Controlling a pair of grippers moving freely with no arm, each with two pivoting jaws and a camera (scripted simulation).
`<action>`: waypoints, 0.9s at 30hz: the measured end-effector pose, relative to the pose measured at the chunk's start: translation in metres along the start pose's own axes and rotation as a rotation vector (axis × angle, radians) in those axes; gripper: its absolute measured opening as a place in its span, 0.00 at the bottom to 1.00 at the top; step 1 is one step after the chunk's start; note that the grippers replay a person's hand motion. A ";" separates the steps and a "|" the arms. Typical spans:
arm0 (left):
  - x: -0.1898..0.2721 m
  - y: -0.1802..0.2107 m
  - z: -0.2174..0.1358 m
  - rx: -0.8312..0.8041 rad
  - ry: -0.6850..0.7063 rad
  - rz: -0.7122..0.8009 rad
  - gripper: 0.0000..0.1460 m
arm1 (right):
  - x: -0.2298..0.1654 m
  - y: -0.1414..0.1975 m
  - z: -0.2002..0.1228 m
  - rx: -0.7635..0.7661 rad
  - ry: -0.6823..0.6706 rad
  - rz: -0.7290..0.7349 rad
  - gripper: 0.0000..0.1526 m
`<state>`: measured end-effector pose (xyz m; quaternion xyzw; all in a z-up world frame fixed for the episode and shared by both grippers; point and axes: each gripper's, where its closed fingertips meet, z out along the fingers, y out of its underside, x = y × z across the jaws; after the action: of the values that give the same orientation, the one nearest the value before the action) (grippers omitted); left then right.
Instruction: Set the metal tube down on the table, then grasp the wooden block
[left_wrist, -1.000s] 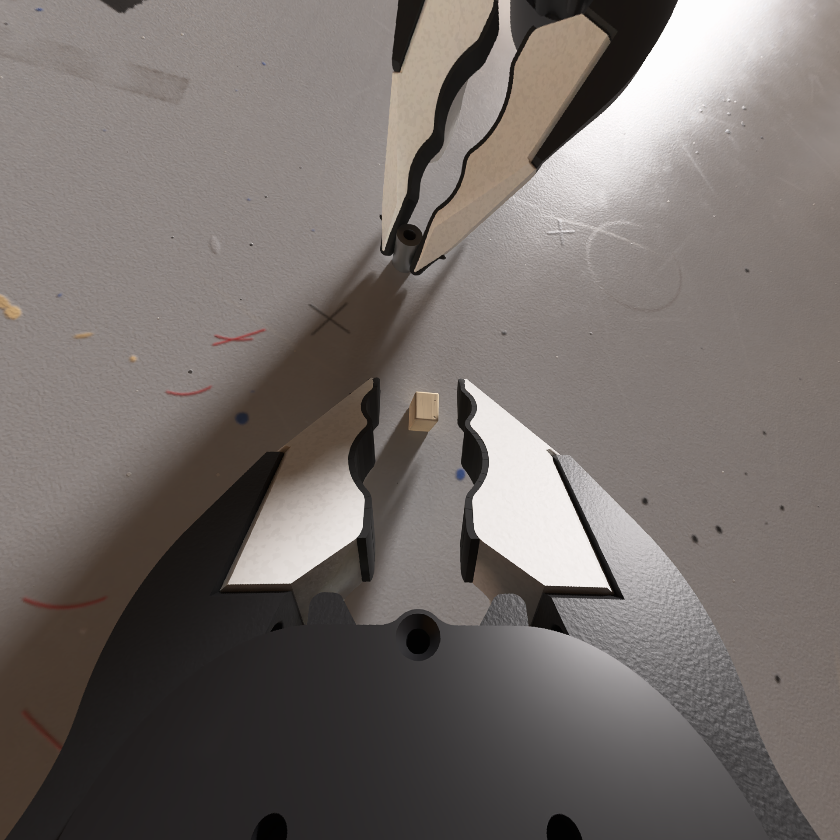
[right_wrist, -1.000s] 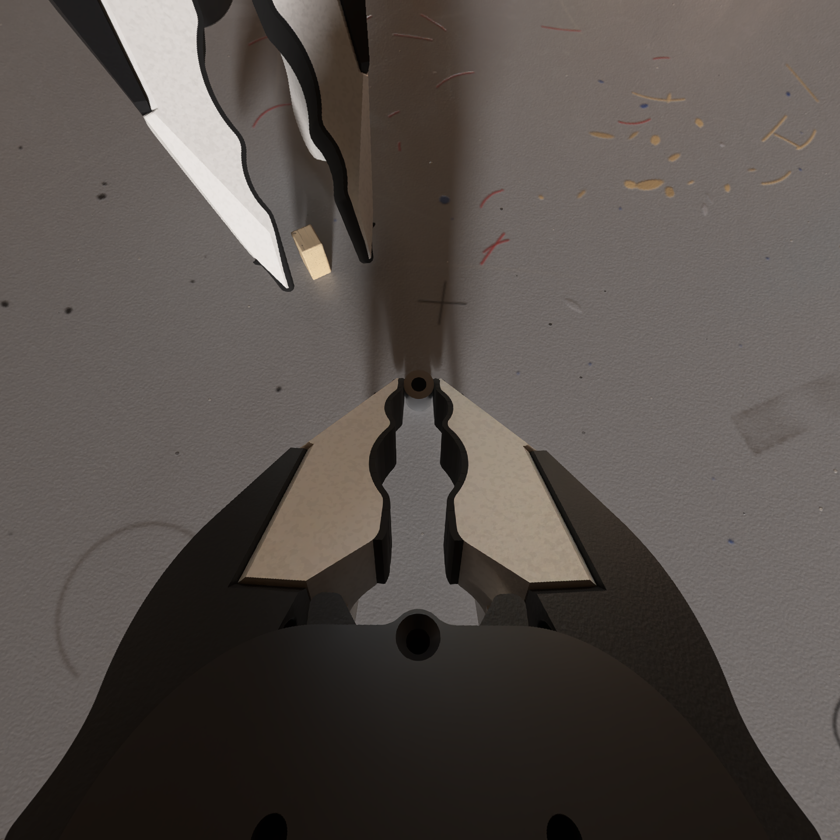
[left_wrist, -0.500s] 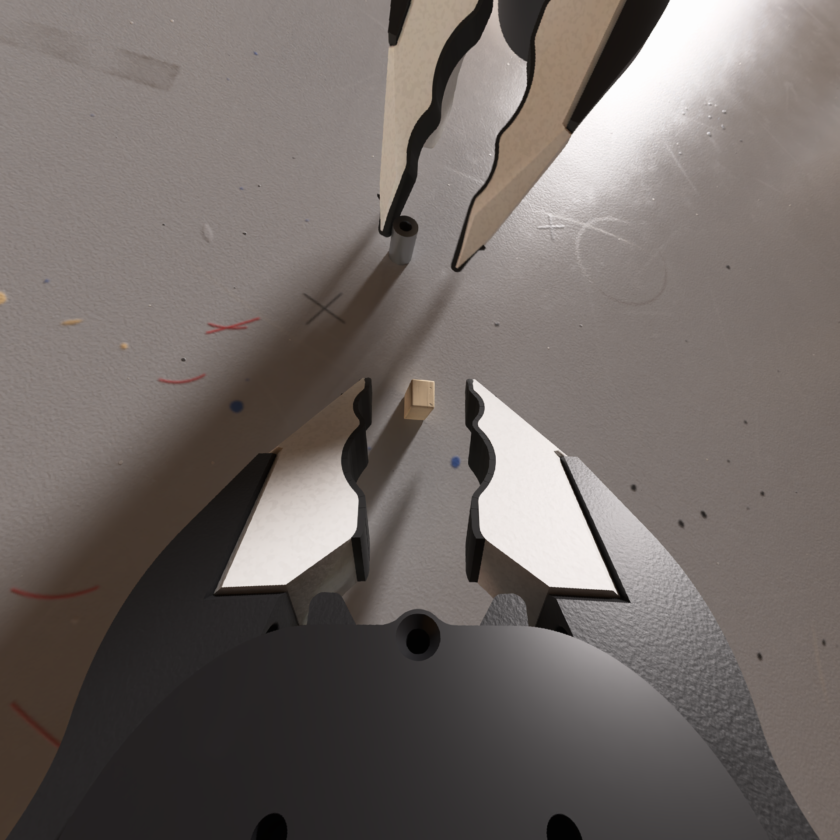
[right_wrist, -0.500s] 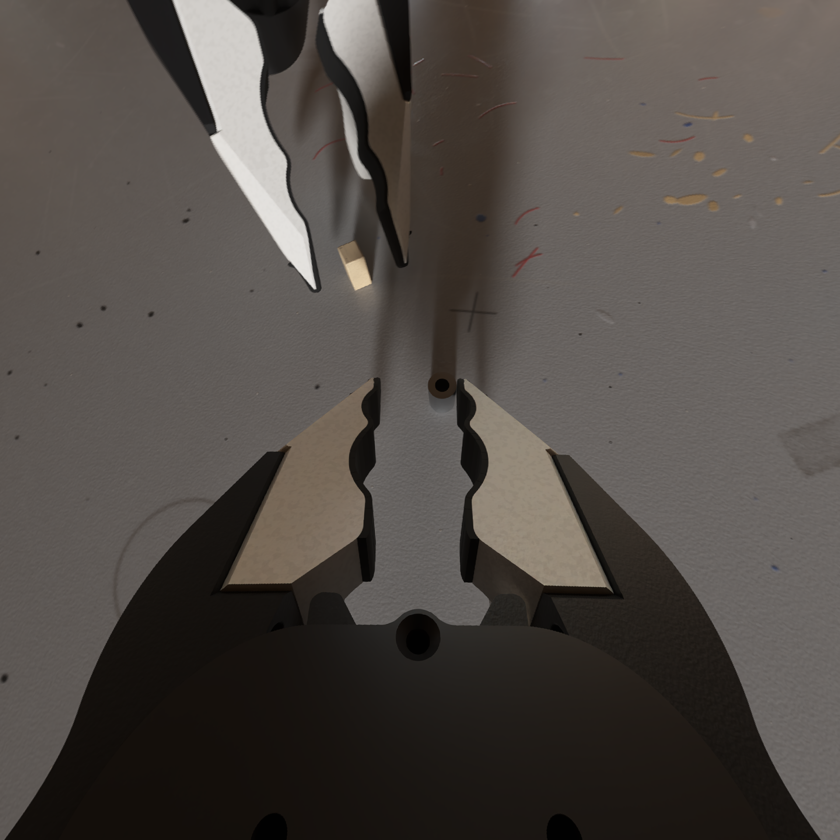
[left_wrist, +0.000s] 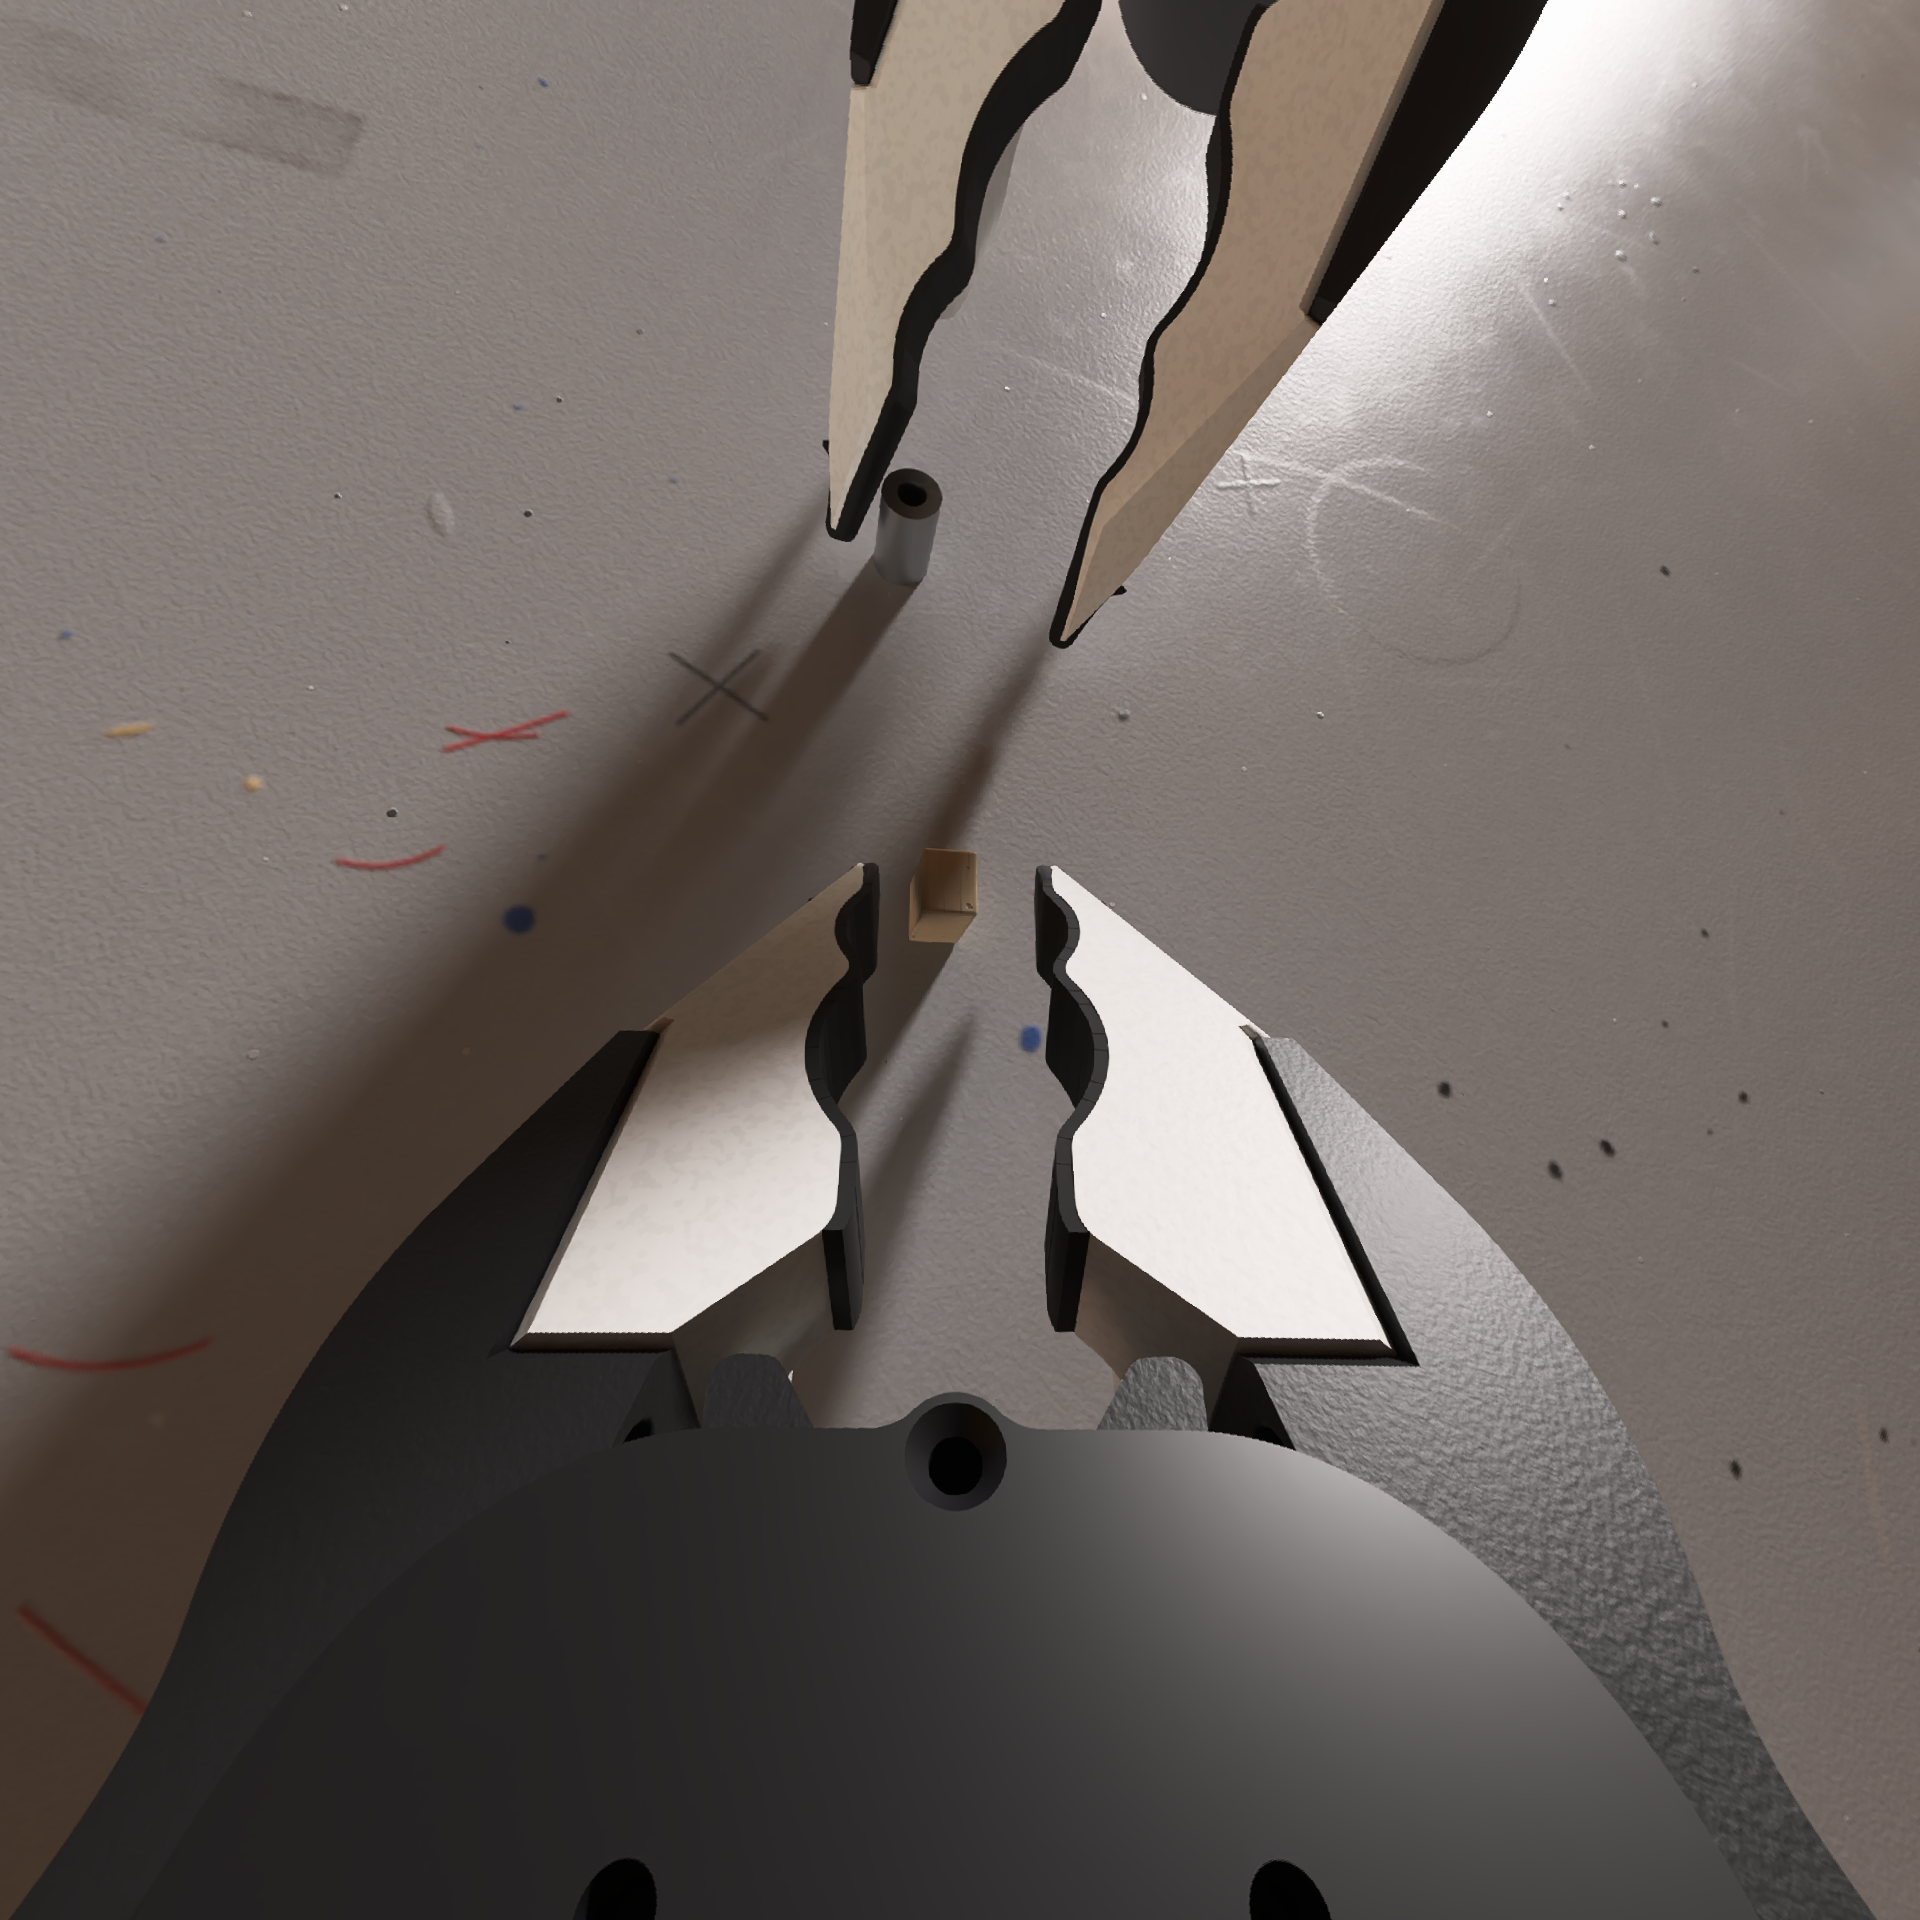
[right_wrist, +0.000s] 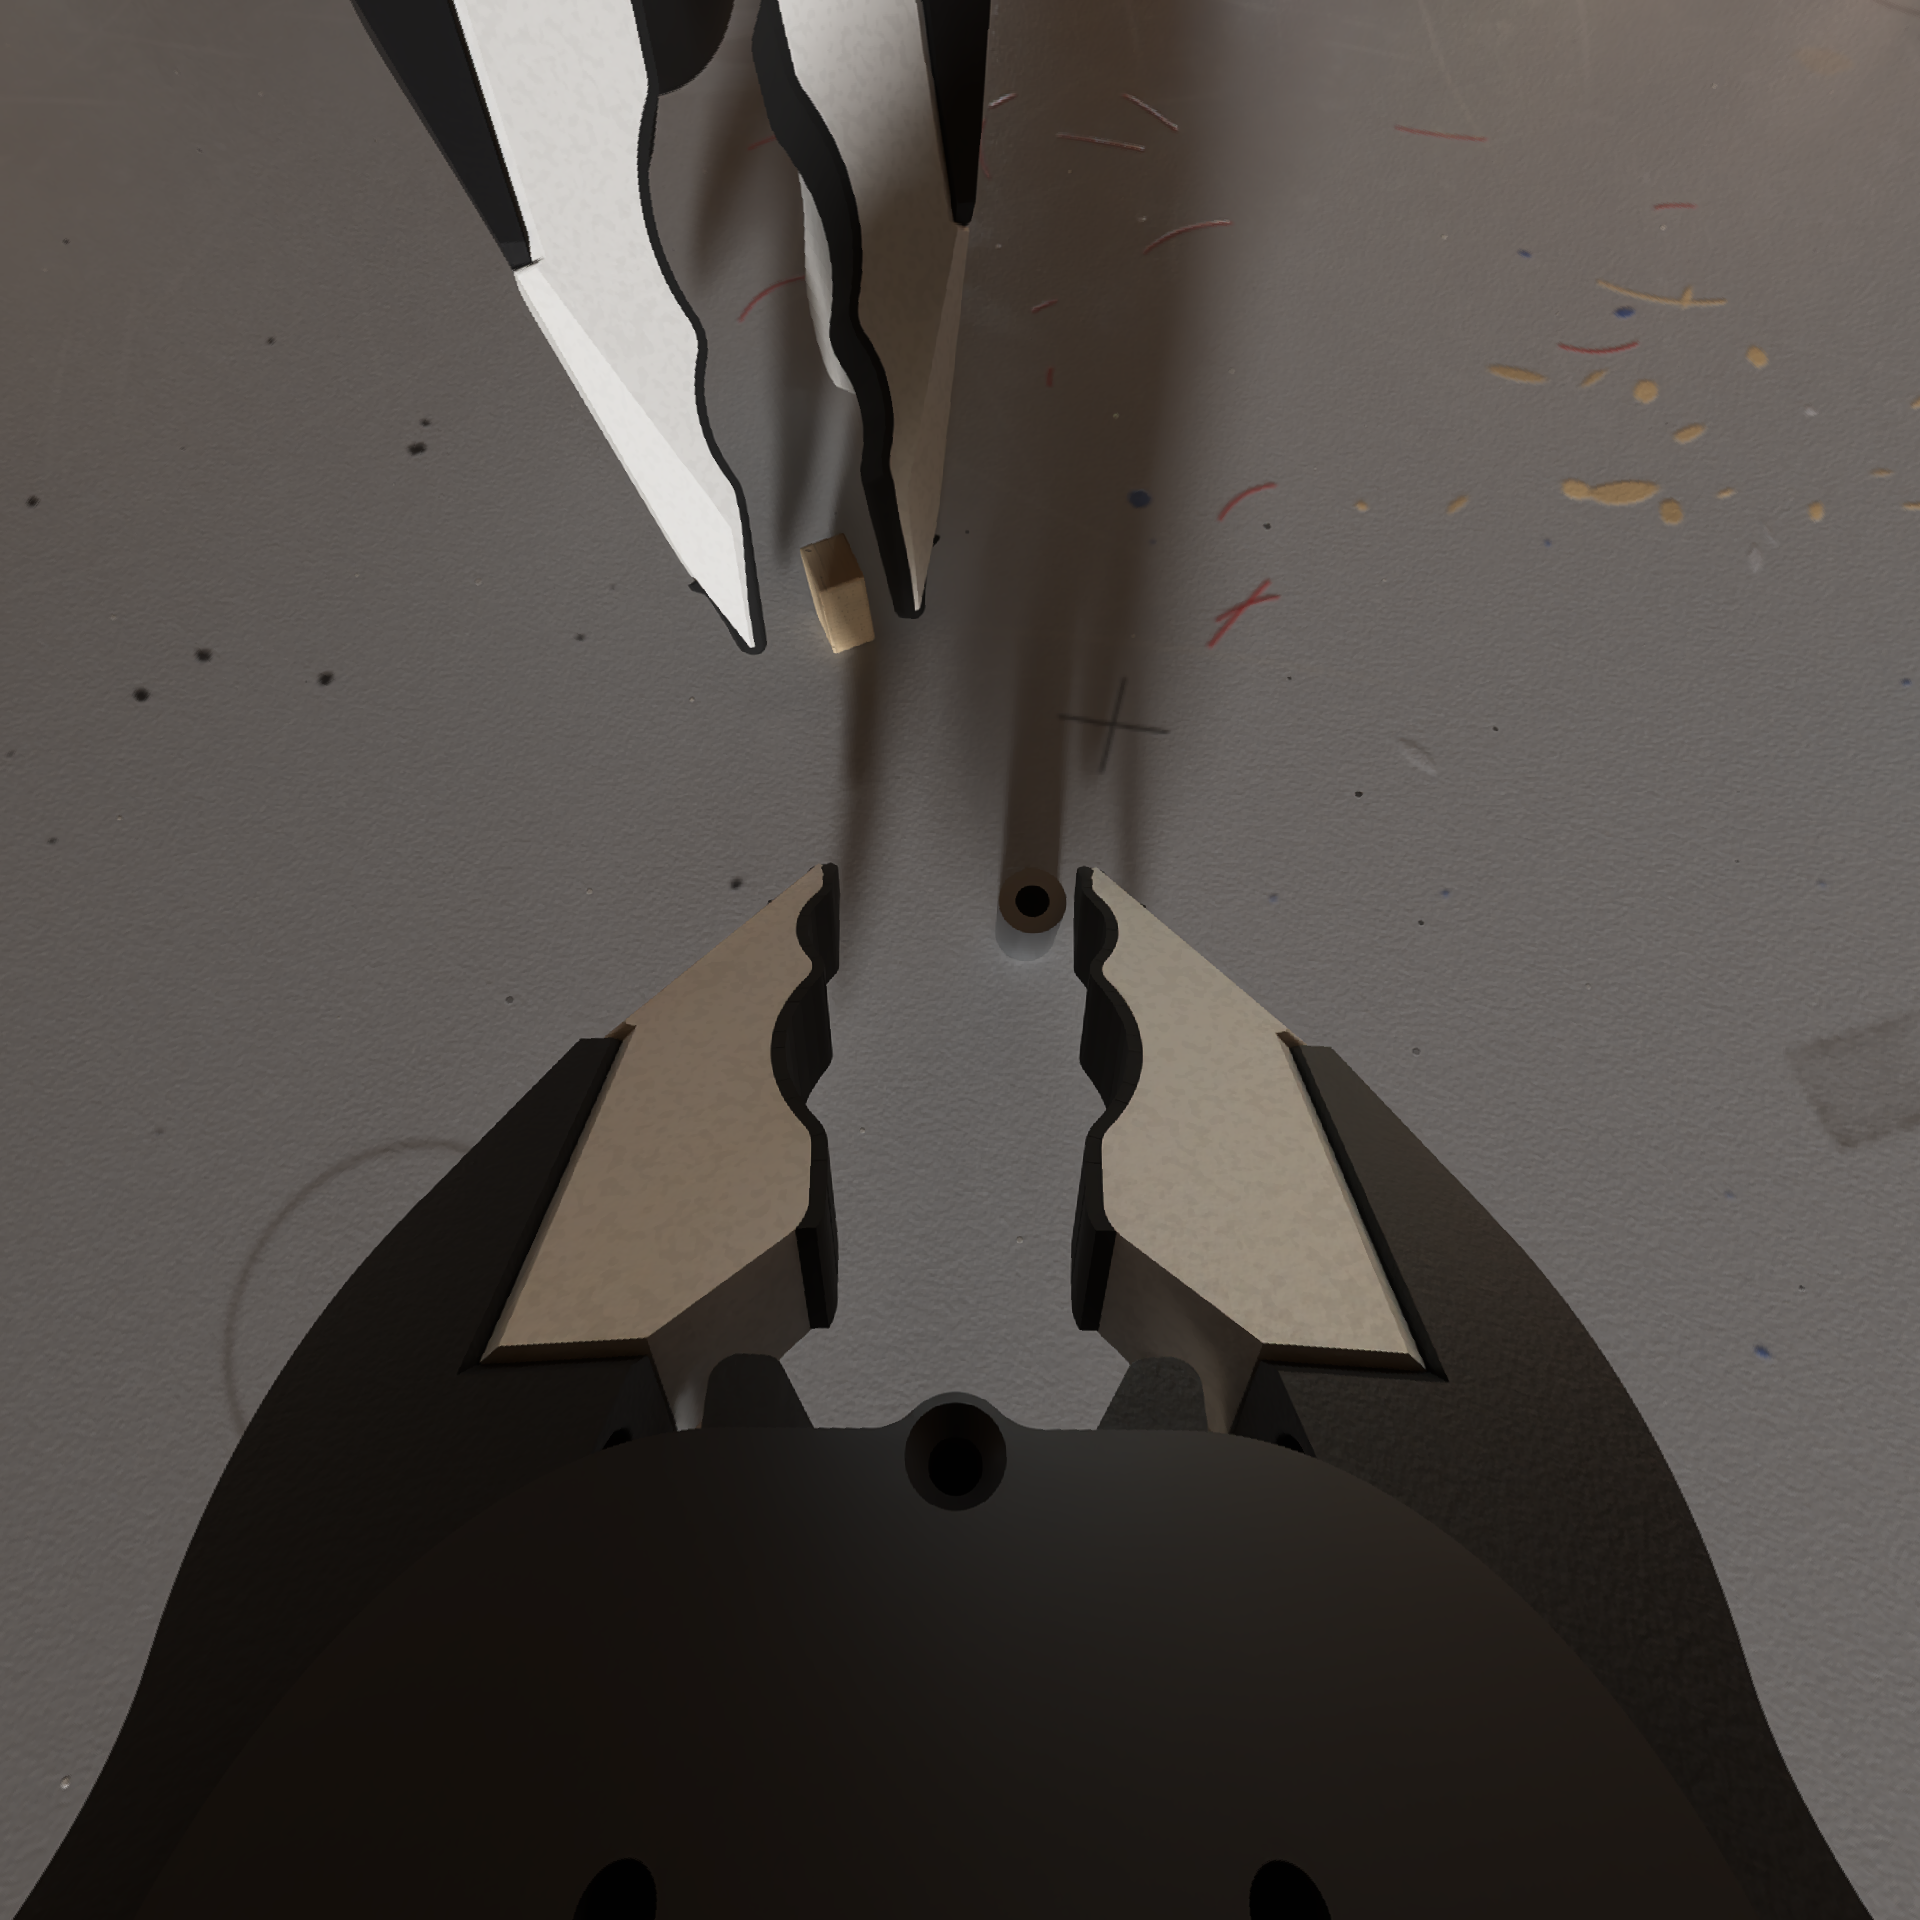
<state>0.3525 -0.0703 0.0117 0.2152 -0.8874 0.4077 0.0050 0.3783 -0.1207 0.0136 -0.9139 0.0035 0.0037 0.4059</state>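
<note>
A small grey metal tube (left_wrist: 904, 527) stands upright on the grey table (left_wrist: 312, 416). It also shows in the right wrist view (right_wrist: 1031, 902), close to the right-hand finger. My right gripper (right_wrist: 954, 883) is open around it and holds nothing; it also shows in the left wrist view (left_wrist: 951, 582). A small wooden block (left_wrist: 943, 896) stands on the table between the tips of my left gripper (left_wrist: 951, 883), nearer its left-hand finger. The left gripper is open, its jaws apart from the block. The block (right_wrist: 836, 594) and the left gripper (right_wrist: 831, 623) also show in the right wrist view.
The table bears red scratch marks (left_wrist: 504, 730), a pencilled cross (left_wrist: 719, 686), a faint drawn circle (left_wrist: 1413, 561), dark specks and tan paint spots (right_wrist: 1610, 490). A faded tape patch (left_wrist: 286, 120) lies at the far left. The two grippers face each other closely.
My right gripper has opened and let go of the metal tube, which now stands alone on the table. My left gripper has narrowed slightly around the wooden block.
</note>
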 end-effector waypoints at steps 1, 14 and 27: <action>0.000 0.000 0.000 0.000 0.000 0.001 0.19 | 0.000 0.000 0.000 0.001 0.003 -0.002 0.30; -0.001 0.001 0.000 -0.006 -0.018 0.007 0.06 | -0.003 -0.017 -0.007 0.047 0.027 -0.041 0.31; -0.005 0.000 0.000 -0.004 -0.059 0.014 0.06 | -0.005 -0.005 0.011 -0.141 0.025 -0.068 0.34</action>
<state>0.3571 -0.0682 0.0103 0.2208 -0.8895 0.3993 -0.0237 0.3737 -0.1092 0.0105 -0.9398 -0.0226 -0.0214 0.3404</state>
